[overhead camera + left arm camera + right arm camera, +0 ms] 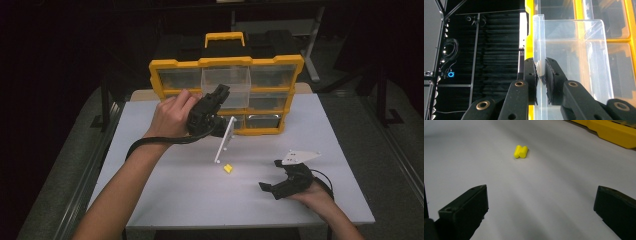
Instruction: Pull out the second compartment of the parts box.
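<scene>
High view: left gripper (221, 93) clamped on a clear plastic bin (226, 86), right gripper (274, 176) resting with its jaws wide apart.

Left gripper view confirms the grip: its fingers (531, 77) pinch one thin wall of the clear plastic bin (574, 65) from both sides, with the pads pressed against it. The bin is held raised in front of the yellow organizer case (170, 65), which stands upright at the far edge of the white table (165, 195). Right gripper sits low near the table's front right, holding nothing. Right gripper view shows a small yellow piece (520, 151) lying on the table ahead of the open jaws, well apart from them. A white flat panel (224, 141) leans against the case's lower front, just beyond the yellow piece (228, 168).
</scene>
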The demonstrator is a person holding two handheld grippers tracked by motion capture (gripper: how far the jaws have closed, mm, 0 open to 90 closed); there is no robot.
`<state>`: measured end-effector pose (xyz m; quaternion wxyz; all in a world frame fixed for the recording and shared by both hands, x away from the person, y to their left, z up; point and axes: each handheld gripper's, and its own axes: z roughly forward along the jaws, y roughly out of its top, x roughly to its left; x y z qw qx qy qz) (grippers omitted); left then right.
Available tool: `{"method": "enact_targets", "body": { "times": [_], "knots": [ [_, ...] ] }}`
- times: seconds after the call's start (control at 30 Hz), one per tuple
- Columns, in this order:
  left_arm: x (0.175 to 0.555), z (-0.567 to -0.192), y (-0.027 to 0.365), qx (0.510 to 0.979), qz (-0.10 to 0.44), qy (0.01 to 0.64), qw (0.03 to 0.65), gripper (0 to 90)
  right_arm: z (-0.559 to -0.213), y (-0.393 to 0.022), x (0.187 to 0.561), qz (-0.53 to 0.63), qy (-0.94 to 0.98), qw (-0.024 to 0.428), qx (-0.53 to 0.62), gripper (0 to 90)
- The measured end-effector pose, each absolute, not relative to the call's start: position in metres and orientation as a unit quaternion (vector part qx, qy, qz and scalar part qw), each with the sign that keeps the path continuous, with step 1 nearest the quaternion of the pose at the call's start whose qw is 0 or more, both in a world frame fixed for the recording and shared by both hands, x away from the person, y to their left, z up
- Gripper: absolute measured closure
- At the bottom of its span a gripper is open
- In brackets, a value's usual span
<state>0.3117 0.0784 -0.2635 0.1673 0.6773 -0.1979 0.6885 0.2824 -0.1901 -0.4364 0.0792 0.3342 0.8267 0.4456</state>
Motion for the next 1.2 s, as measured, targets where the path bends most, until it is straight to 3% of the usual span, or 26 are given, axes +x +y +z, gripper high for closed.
{"method": "enact_targets", "body": {
  "times": [0.93, 1.2],
  "knots": [
    [0.3053, -0.2717, 0.0805, 0.674, 0.689, -0.201, 0.173, 78.9, -0.4367, -0.1894, 0.2825, 0.445, 0.827, 0.079, 0.334, 0.0],
    [0.3022, -0.2703, 0.0812, 0.673, 0.687, -0.201, 0.188, 61.8, -0.4367, -0.1893, 0.2824, 0.445, 0.827, 0.079, 0.334, 0.0]
  ]
}}
